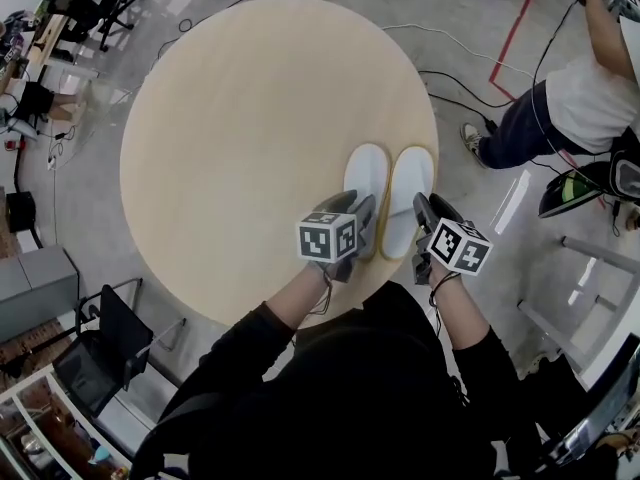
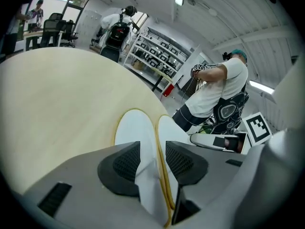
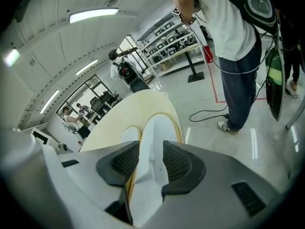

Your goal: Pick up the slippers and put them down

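Observation:
Two white slippers with yellow rims lie side by side near the right edge of the round wooden table (image 1: pixel 250 118). These are the left slipper (image 1: pixel 366 173) (image 2: pixel 136 128) and the right slipper (image 1: pixel 410 183) (image 3: pixel 159 128). My left gripper (image 1: pixel 366 218) (image 2: pixel 152 159) hangs open just over the left slipper's heel, and the heel shows through the gap between the pads. In the same way, my right gripper (image 1: pixel 422 220) (image 3: pixel 150 163) stands open over the right slipper's heel. The jaws hide the near ends of both slippers.
A person (image 1: pixel 580 98) in a white shirt stands on the floor right of the table. Cables (image 1: pixel 460 78) and a red tape line (image 1: pixel 515 28) run over the floor there. A dark chair (image 1: pixel 120 338) stands at the lower left, with desks and shelves farther off.

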{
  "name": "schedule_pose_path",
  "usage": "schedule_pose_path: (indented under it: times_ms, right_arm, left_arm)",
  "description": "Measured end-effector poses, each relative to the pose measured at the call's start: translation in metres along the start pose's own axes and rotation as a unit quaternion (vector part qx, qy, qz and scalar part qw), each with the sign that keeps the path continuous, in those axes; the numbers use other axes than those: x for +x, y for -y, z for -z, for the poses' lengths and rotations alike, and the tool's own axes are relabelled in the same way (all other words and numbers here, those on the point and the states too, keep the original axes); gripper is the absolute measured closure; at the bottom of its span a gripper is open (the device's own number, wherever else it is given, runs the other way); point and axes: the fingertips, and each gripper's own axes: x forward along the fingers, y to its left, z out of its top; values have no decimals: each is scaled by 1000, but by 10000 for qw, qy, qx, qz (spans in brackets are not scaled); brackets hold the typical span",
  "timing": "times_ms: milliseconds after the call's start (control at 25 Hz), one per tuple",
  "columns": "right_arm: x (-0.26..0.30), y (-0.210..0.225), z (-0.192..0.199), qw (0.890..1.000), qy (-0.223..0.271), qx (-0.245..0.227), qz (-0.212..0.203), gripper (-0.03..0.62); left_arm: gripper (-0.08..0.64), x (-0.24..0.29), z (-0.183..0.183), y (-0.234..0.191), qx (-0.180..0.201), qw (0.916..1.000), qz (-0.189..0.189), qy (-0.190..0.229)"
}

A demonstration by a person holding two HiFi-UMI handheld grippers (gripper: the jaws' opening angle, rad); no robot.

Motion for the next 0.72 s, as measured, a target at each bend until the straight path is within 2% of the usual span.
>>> schedule_pose_path:
  times_ms: [120, 280, 360, 480, 560, 720]
  right_arm:
    - [13, 7, 3, 9998, -189, -14, -44, 433]
    - [25, 3, 10, 9989, -395, 47, -229, 434]
    - [28, 2, 15, 9985, -484, 5, -252, 467]
    - [28, 6, 21, 9983, -554, 25, -183, 545]
    - [28, 7, 24, 9981, -558, 147, -200, 557]
    - [25, 7, 20, 9983, -481, 224, -241, 561]
  left_arm:
    - [385, 15, 3, -1, 50, 9999, -63, -102]
    - [387, 28, 10, -1, 4, 9996, 47, -279]
    - [394, 32, 14, -3, -17, 9993, 49, -365]
    - [474, 36, 21, -10, -177, 9987, -58, -470]
    - [517, 37, 25, -12, -328, 9982, -15, -498]
    - [529, 32, 20, -8, -483, 9977, 322, -358]
